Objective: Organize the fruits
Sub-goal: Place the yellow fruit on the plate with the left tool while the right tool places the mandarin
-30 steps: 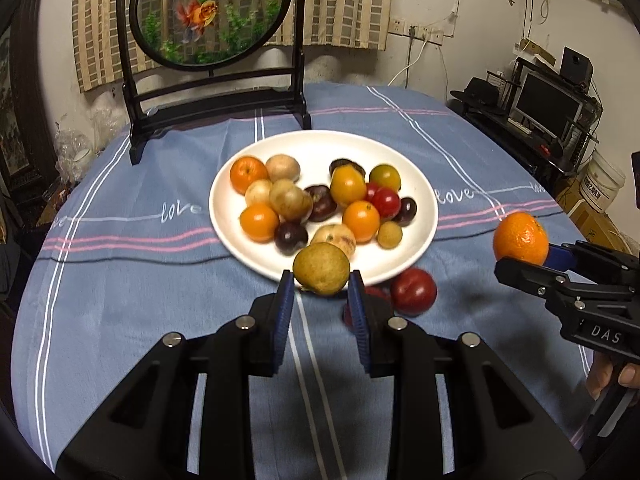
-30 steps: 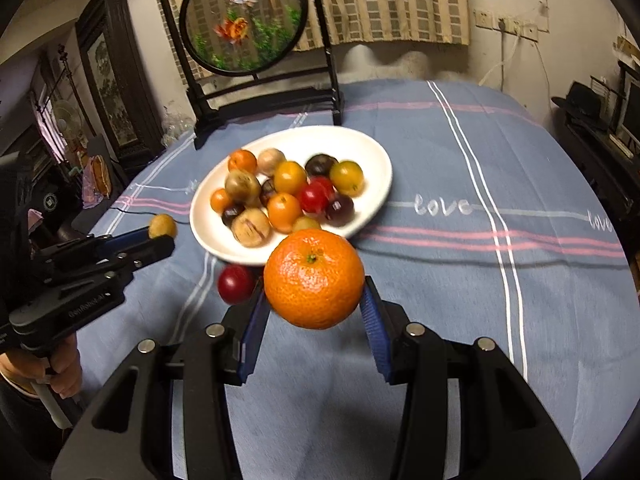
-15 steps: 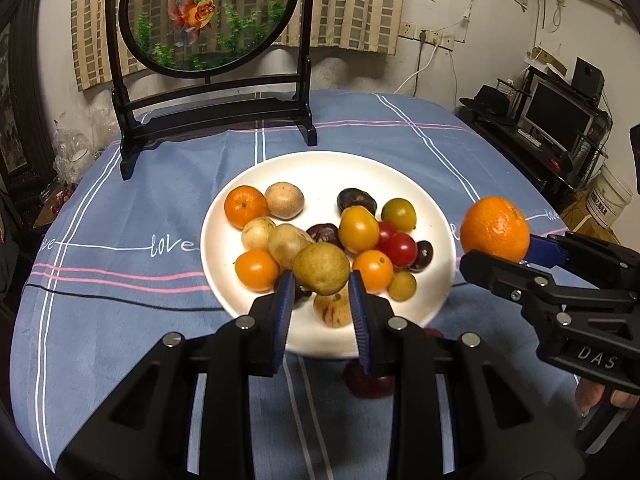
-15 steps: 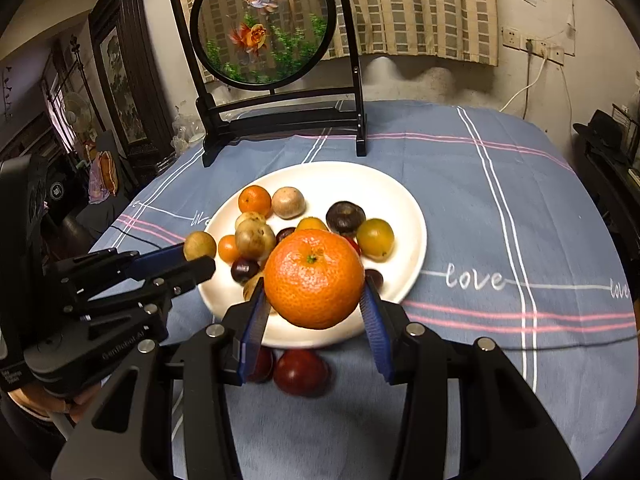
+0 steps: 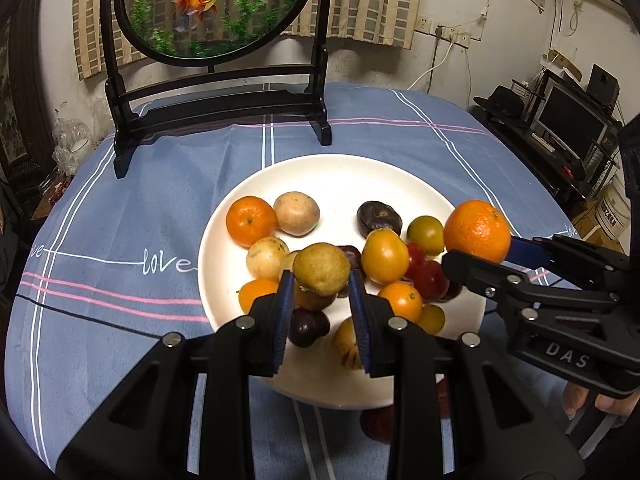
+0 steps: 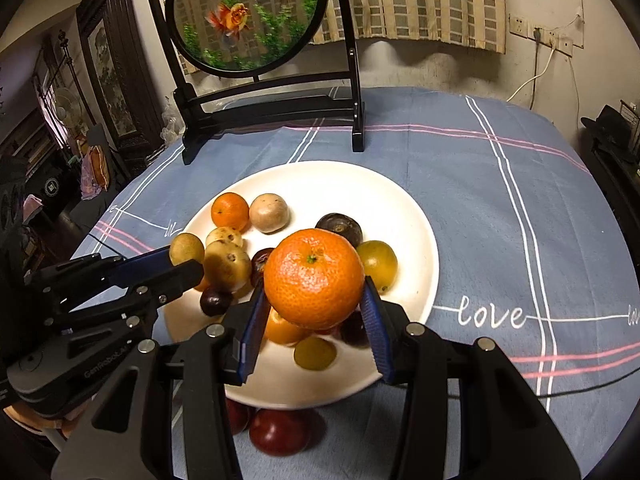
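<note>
A white plate (image 5: pixel 336 176) (image 6: pixel 360 184) holds several fruits: oranges, tan round fruits, dark plums, red and yellow ones. My left gripper (image 5: pixel 322 280) is shut on a yellow-brown round fruit (image 5: pixel 321 268) and holds it above the plate's near-left part; that fruit also shows in the right wrist view (image 6: pixel 187 248). My right gripper (image 6: pixel 314 300) is shut on a large orange (image 6: pixel 314 278) above the plate's near side; the orange also shows in the left wrist view (image 5: pixel 477 230).
Two dark red plums (image 6: pixel 278 432) lie on the blue cloth (image 6: pixel 500 220) just before the plate's near rim. A black-framed round goldfish screen (image 5: pixel 216 40) stands at the table's back. A desk with a monitor (image 5: pixel 568 124) is off to the right.
Both grippers have moved forward with their fruits, from the plate's near edge to above the plate. The plate and screen look closer.
</note>
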